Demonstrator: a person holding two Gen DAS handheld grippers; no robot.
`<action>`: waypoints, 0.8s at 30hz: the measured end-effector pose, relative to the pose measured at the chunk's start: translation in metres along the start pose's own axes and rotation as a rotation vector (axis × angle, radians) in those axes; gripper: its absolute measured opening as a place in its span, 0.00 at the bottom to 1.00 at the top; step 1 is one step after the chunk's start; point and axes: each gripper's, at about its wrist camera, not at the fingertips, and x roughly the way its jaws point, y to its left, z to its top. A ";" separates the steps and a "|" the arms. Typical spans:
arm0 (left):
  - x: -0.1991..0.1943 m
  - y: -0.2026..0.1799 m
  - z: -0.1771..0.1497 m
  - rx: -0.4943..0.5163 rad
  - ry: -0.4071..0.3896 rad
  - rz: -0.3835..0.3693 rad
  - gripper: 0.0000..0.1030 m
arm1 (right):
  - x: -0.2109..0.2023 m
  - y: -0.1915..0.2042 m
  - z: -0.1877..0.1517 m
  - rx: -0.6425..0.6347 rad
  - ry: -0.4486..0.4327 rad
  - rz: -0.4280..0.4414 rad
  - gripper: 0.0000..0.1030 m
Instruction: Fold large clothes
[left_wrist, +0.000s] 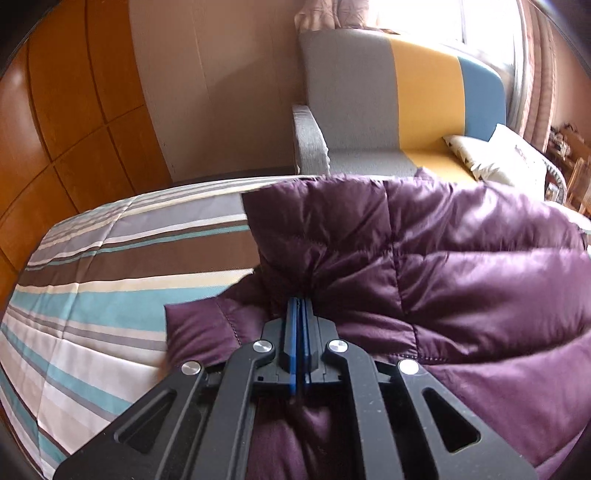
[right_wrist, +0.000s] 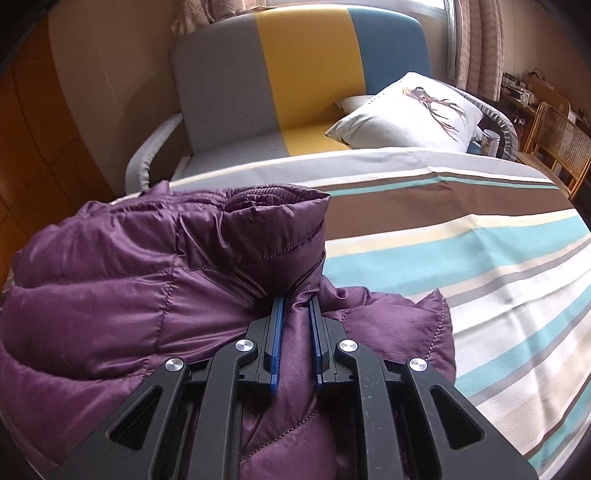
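Black linkage arms of my left tongs (left_wrist: 301, 301) fill the bottom of the left wrist view. Their blue pads are pressed together on a thin pinch of the purple quilted jacket (left_wrist: 443, 266), so these tongs are closed and gripping the garment. The jacket spreads across the right half of this view and lies on the striped bed cover (left_wrist: 110, 266), with a flatter purple flap reaching out to the left just beside the tongs. Beyond the bed stands a sofa (left_wrist: 369, 92) in grey, yellow and blue panels, with a pale cushion (left_wrist: 502, 158) on its seat. Orange wooden panelling (left_wrist: 62, 110) lines the left wall.

From the right wrist view, my right tongs (right_wrist: 297, 301) are clamped on a thicker fold of the same jacket (right_wrist: 129, 288); purple fabric fills the narrow gap between the blue pads. The jacket bulks up on the left of this view, its upper edge rolled over, and rests on the bed cover (right_wrist: 480, 258), which runs bare to the right. A cushion printed with a deer (right_wrist: 413, 110) sits on the sofa (right_wrist: 240, 92) behind. A cane chair (right_wrist: 557, 147) stands at the far right.
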 end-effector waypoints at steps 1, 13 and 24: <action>0.001 -0.003 -0.001 0.006 -0.001 0.004 0.02 | 0.002 0.002 -0.001 -0.012 -0.005 -0.011 0.13; -0.027 -0.006 0.001 -0.025 -0.014 0.020 0.63 | -0.032 0.010 -0.002 -0.071 -0.069 -0.074 0.45; -0.065 -0.077 0.035 0.062 -0.056 -0.068 0.45 | -0.060 0.071 0.019 -0.139 -0.101 0.069 0.31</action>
